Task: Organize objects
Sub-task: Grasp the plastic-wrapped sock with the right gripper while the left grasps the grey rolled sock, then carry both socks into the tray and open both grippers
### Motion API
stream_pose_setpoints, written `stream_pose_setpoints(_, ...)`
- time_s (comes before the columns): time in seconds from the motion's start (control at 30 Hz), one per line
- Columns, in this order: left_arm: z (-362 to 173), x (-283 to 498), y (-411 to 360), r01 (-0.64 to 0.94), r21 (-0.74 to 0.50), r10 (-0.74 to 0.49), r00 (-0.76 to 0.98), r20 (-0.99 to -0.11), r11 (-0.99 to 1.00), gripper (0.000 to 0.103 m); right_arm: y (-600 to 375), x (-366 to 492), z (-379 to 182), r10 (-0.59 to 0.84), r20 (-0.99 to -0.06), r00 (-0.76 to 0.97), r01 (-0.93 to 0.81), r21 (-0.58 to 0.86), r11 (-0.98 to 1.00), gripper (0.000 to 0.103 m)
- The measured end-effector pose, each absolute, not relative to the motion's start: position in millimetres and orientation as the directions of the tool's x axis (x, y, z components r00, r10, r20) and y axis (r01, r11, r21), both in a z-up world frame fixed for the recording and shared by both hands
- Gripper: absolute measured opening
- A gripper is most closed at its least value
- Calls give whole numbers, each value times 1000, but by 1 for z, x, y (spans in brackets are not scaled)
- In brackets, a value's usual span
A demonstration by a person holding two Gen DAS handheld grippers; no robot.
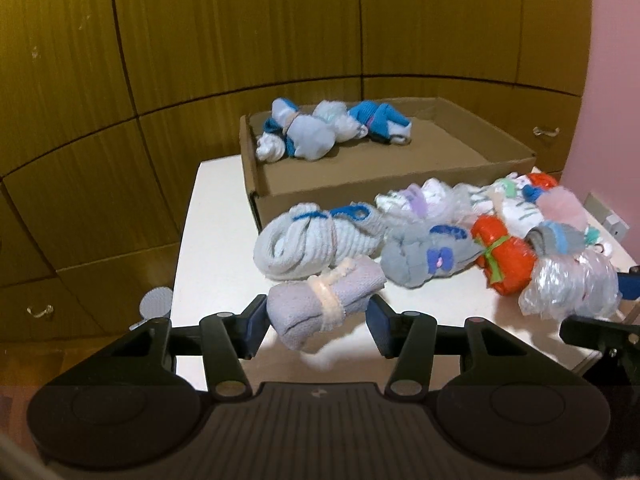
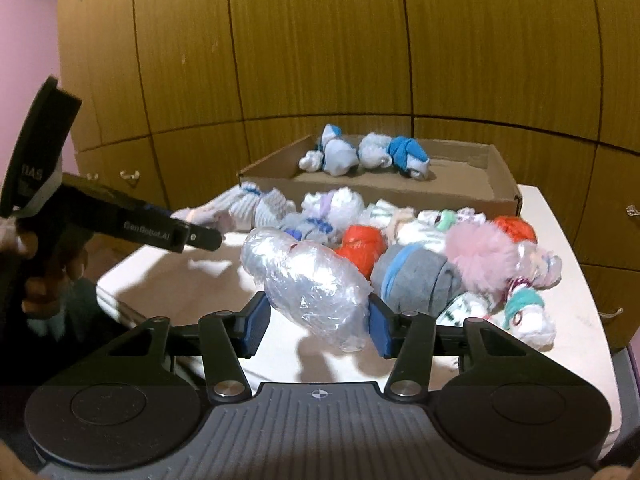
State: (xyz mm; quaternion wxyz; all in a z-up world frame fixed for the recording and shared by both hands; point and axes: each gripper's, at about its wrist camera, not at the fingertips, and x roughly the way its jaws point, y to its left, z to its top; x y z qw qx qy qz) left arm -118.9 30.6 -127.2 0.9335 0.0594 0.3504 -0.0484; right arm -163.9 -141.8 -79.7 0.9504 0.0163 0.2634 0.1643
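My left gripper [image 1: 318,320] is shut on a pale lilac sock roll [image 1: 320,300] bound with a cream band, held just above the white table [image 1: 216,248]. My right gripper [image 2: 316,326] is shut on a clear plastic-wrapped bundle [image 2: 308,276]; the same bundle shows at the right of the left wrist view [image 1: 568,284]. A cardboard tray [image 1: 360,184] stands at the back with three blue-and-white sock bundles [image 1: 320,128] inside. A pile of rolled socks lies in front of the tray: a white ribbed roll [image 1: 312,236], a grey roll [image 1: 424,256], an orange bundle [image 1: 504,256].
Wooden cupboard doors [image 1: 200,40] with drawer handles stand behind and left of the table. A pink wall [image 1: 612,80] is on the right. In the right wrist view, a pink fluffy bundle [image 2: 480,252] and a grey sock with a blue stripe [image 2: 412,276] lie close to the gripper.
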Motion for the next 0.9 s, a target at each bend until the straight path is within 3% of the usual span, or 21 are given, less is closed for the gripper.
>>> stream_pose_setpoints(0.43,-86,-99,-1,205,125,-89,792,-604,971,49,-183,-134,-20,300,-428,853,-258,154,954,58)
stream_pose_setpoints(0.67,-50,-34,-40,287,238,-110,820,-562,928,49,-221,-71,21,283,-417,864,-237,159,958,58)
stream_pose_setpoints(0.9,-52,47,-86,422,311,-170,783,-598,852,49,-242,18,27,280,-472,836,-200,213,956,58)
